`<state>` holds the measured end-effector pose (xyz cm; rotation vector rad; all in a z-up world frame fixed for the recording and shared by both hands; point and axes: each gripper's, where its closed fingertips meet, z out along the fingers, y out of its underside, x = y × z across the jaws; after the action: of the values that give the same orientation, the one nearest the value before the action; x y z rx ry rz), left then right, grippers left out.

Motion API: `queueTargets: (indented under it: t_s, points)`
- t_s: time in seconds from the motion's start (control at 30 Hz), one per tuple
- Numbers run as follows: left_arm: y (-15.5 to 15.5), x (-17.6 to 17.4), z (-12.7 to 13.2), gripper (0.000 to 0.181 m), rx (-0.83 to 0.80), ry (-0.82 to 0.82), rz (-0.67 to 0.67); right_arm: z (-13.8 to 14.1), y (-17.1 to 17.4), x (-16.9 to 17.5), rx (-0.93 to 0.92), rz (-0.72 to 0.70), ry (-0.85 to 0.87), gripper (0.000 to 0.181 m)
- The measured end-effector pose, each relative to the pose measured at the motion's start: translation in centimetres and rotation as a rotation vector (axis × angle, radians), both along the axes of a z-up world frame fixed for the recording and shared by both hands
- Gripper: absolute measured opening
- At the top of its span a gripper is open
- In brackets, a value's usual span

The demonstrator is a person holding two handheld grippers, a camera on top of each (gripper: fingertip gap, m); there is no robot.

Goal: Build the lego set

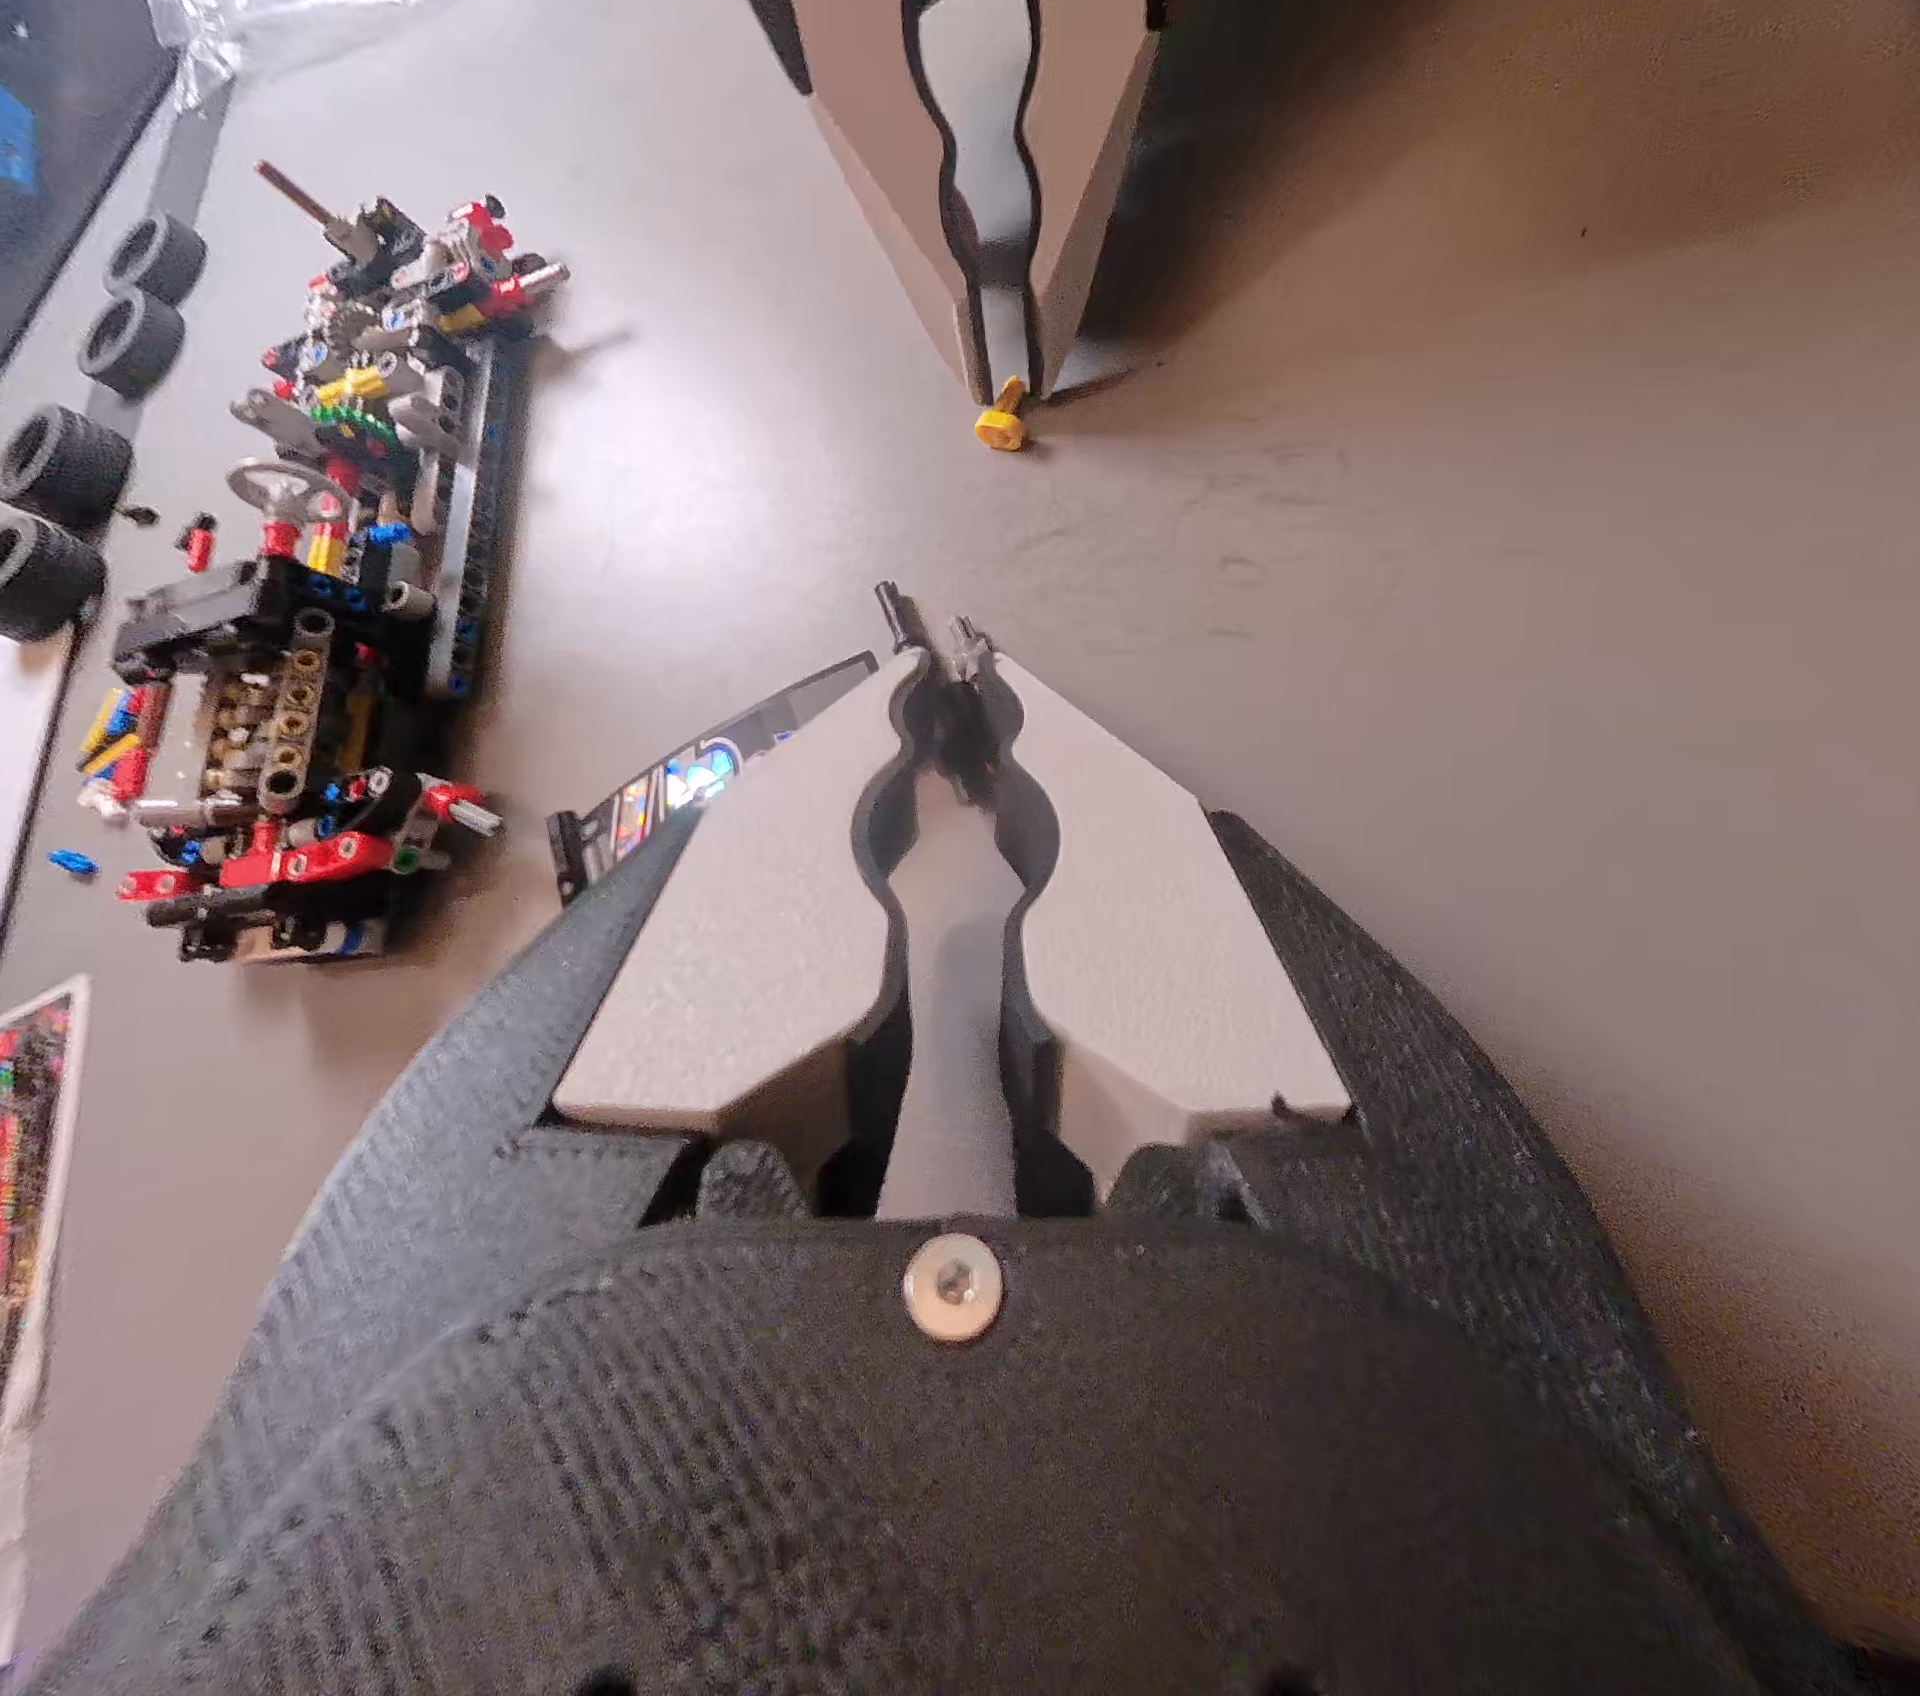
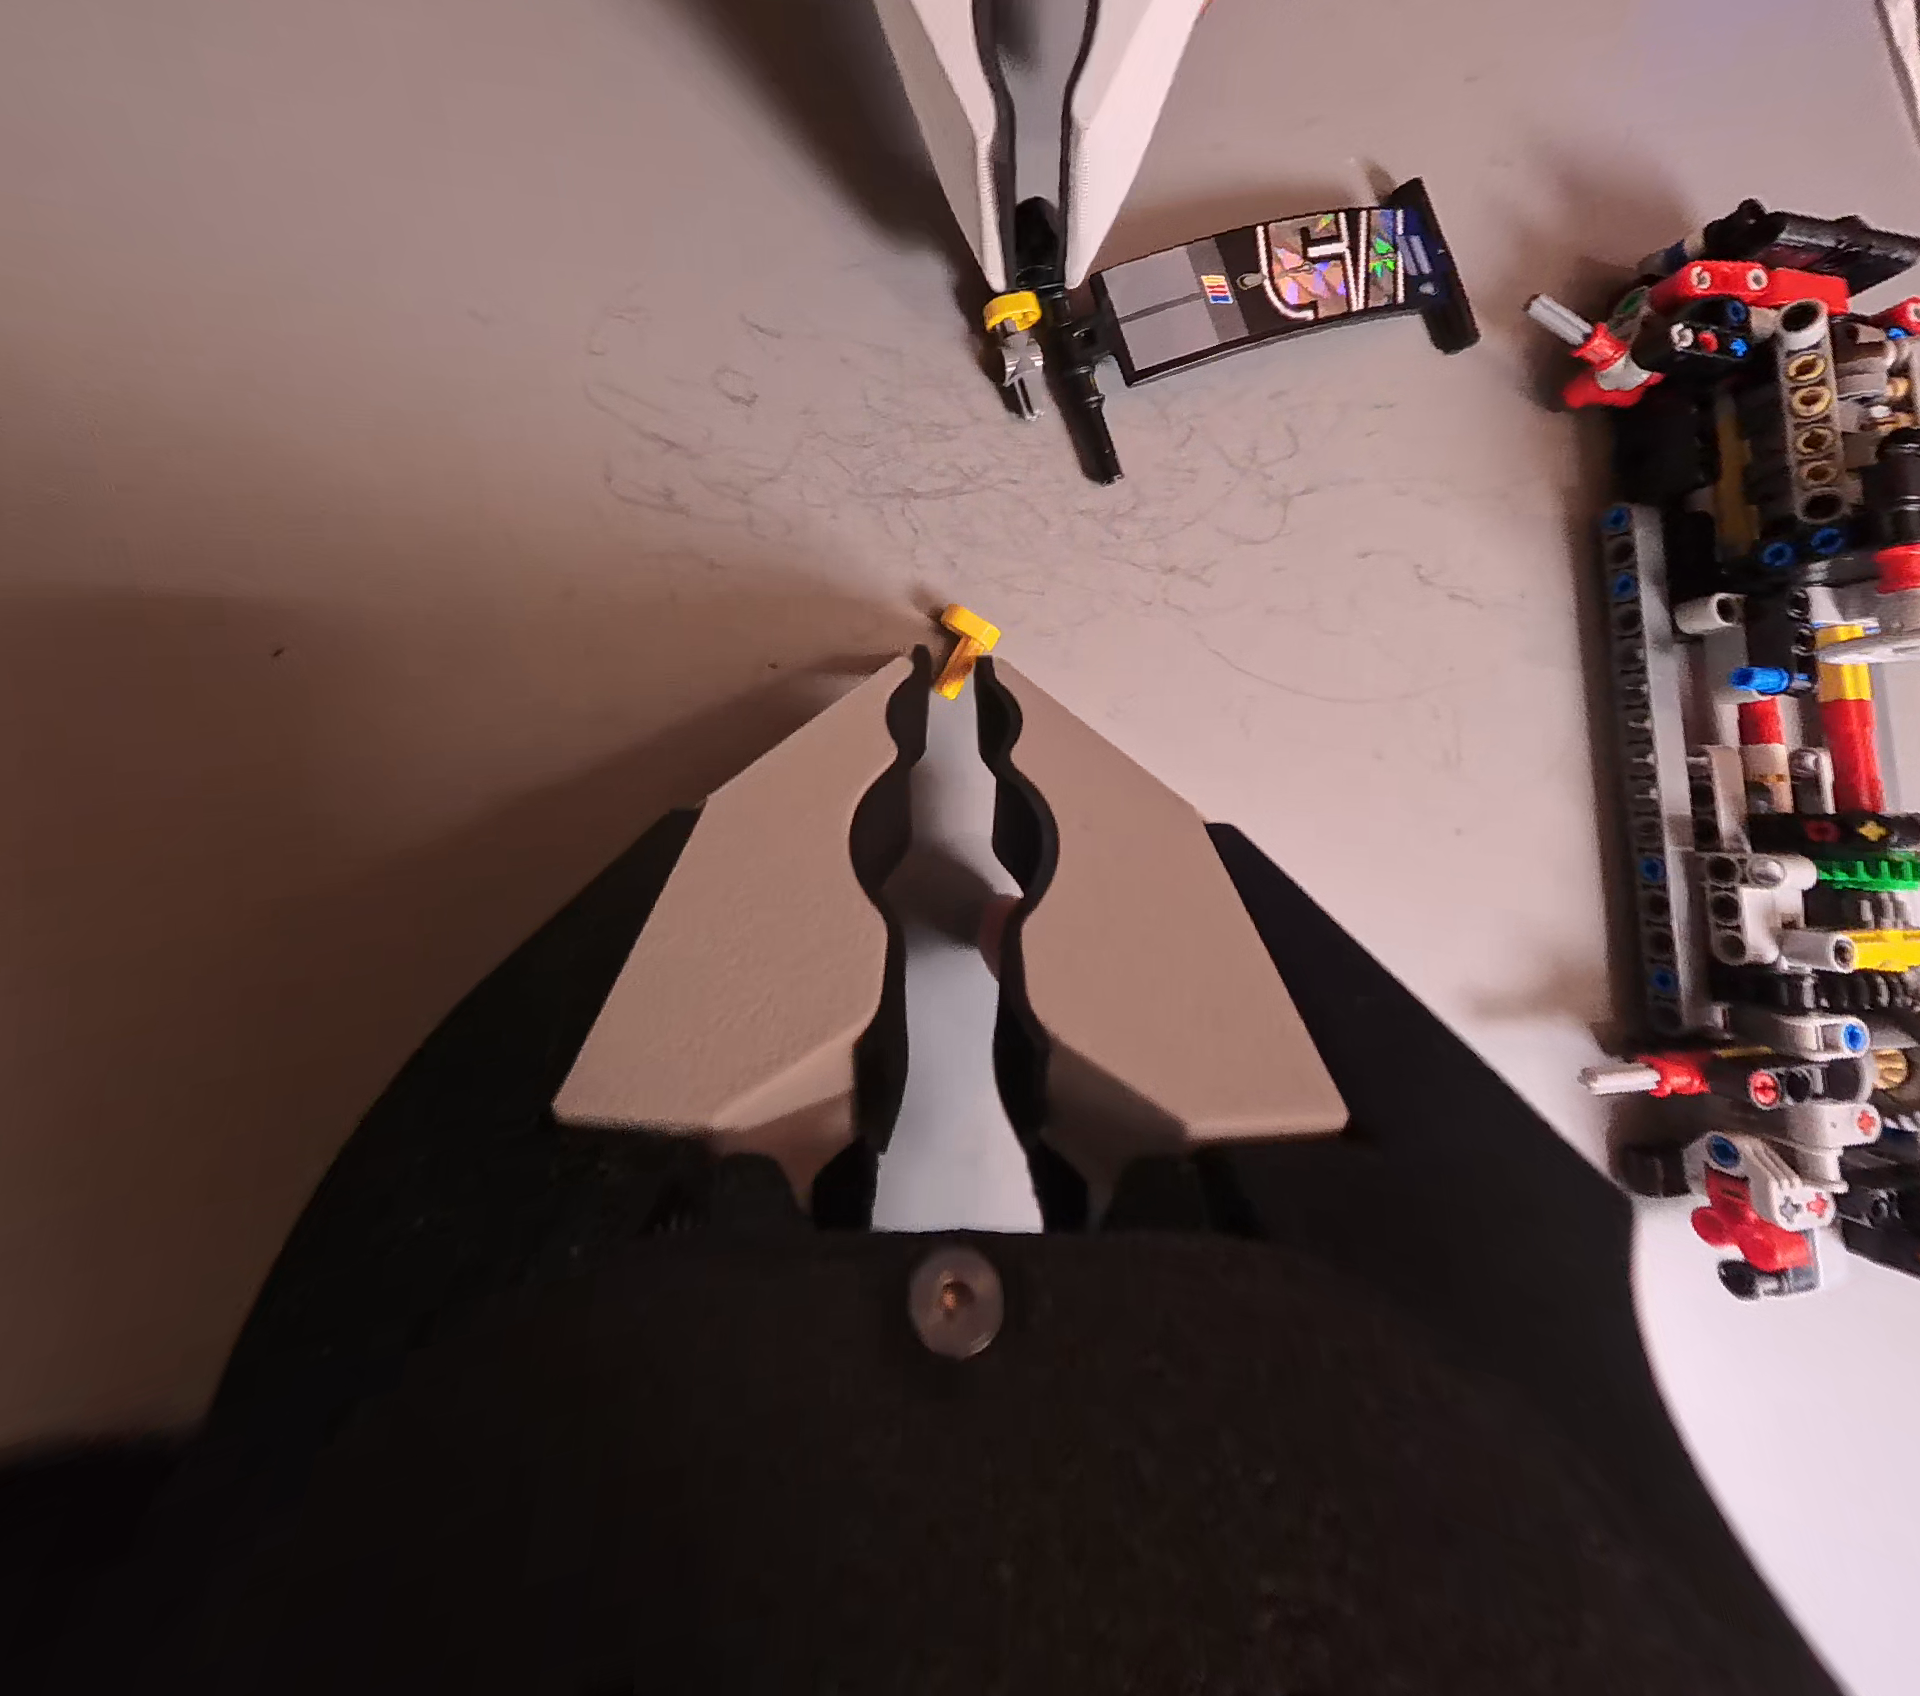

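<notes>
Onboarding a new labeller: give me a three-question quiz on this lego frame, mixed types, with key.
1. True or false: the right tongs pinch a small yellow piece.
2. What do the left tongs hold? A) a tyre B) a black panel sub-assembly with pins C) nothing
3. Fill in: the loose black tyres lie beside the half-built ____ on the table.

Key: 1 true; 2 B; 3 chassis
</notes>
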<state>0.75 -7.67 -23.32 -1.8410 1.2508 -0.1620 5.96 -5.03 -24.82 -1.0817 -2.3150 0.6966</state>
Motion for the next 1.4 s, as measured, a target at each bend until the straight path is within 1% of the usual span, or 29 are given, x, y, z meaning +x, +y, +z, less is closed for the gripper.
queueTargets:
  t_s: [0.1, 0.17, 0.27, 0.33, 0.43, 0.5, 0.63, 0.73, 0.9, 1.13, 1.4]
  points:
    - [0.0, 0.2, -0.1, 0.005, 0.052, 0.046, -0.03, 0.0, 0.2, -0.2, -0.01, -0.014, 0.001, 0.001]
    - [-0.4, 0.7, 0.0, 0.005, 0.057, 0.03, -0.064, 0.2, 0.1, -0.1, -0.057, -0.021, -0.007, 0.001]
    - [-0.8, 1.4, 0.3, 0.005, 0.033, -0.042, -0.092, 0.5, 0.0, -0.1, -0.136, -0.038, -0.011, 0.001]
    - [-0.9, 1.8, 1.5, 0.007, 0.013, -0.153, -0.09, 1.1, -0.3, -0.1, -0.206, -0.037, 0.001, 0.001]
    - [-0.8, 2.1, 3.7, 0.012, -0.003, -0.318, -0.076, 2.7, -0.9, -0.4, -0.349, -0.036, 0.037, 0.001]
    - [-0.8, 2.5, 4.7, 0.014, 0.023, -0.365, -0.08, 4.1, -1.6, -0.5, -0.484, -0.027, 0.064, 0.001]
    - [-1.3, 4.5, 5.1, 0.02, 0.078, -0.346, -0.127, 5.9, -3.1, -0.5, -0.754, -0.002, 0.035, 0.0]
    - [-1.6, 5.4, 5.2, 0.021, 0.09, -0.345, -0.145, 6.6, -3.8, -0.6, -0.884, 0.012, -0.004, 0.0]
    - [-1.7, 5.7, 5.6, 0.007, 0.102, -0.36, -0.146, 6.9, -4.8, -0.6, -0.954, 0.036, -0.035, 0.0]
    - [-0.9, 5.0, 6.3, 0.007, 0.089, -0.417, -0.093, 7.9, -3.9, -1.2, -1.058, -0.006, -0.008, 0.0]
    - [-0.6, 4.7, 6.7, 0.006, 0.061, -0.478, -0.065, 8.5, -3.5, -1.4, -1.085, -0.016, 0.032, 0.0]
